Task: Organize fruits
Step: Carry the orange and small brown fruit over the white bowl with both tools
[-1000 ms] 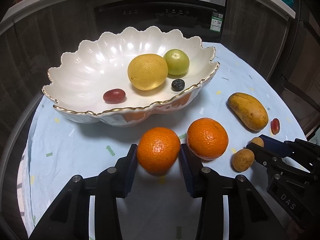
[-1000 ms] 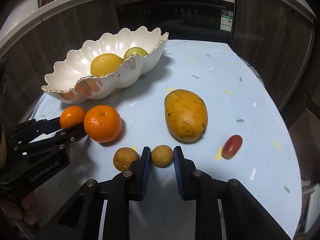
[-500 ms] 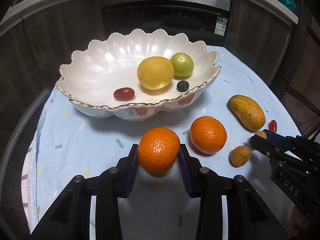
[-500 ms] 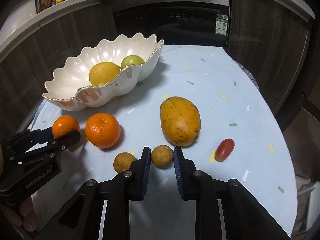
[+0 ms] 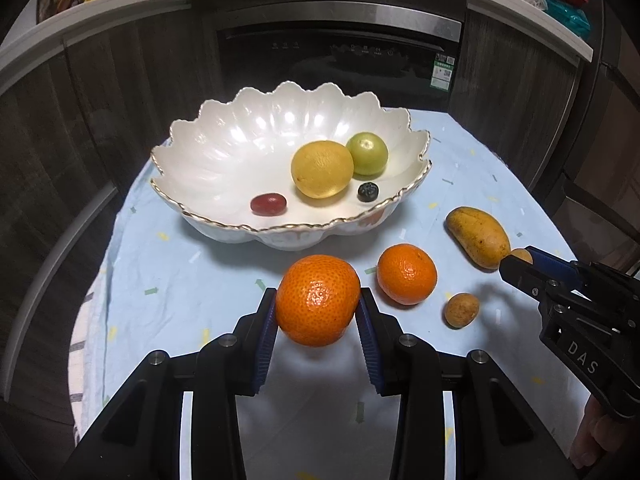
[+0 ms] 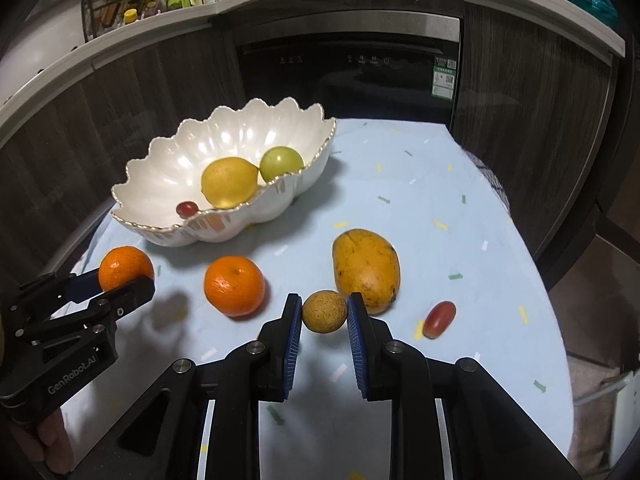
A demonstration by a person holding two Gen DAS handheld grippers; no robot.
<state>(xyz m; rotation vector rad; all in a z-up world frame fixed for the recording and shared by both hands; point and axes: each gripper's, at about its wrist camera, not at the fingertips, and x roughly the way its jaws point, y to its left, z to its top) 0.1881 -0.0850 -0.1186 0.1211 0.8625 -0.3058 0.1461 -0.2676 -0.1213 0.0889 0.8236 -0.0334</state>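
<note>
I had lifted both off the cloth (image 5: pixel 168 280) since before — left gripper (image 5: pixel 318 312) clamping the tangerine (image 5: pixel 318 300), right gripper (image 6: pixel 324 316) the small brown fruit (image 6: pixel 324 311).

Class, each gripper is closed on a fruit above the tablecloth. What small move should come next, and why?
Probably carry the left gripper forward over the white bowl. It is shut on a tangerine already off the cloth, and the bowl's left half is bare. The right gripper, holding the small brown fruit, can follow.
</note>
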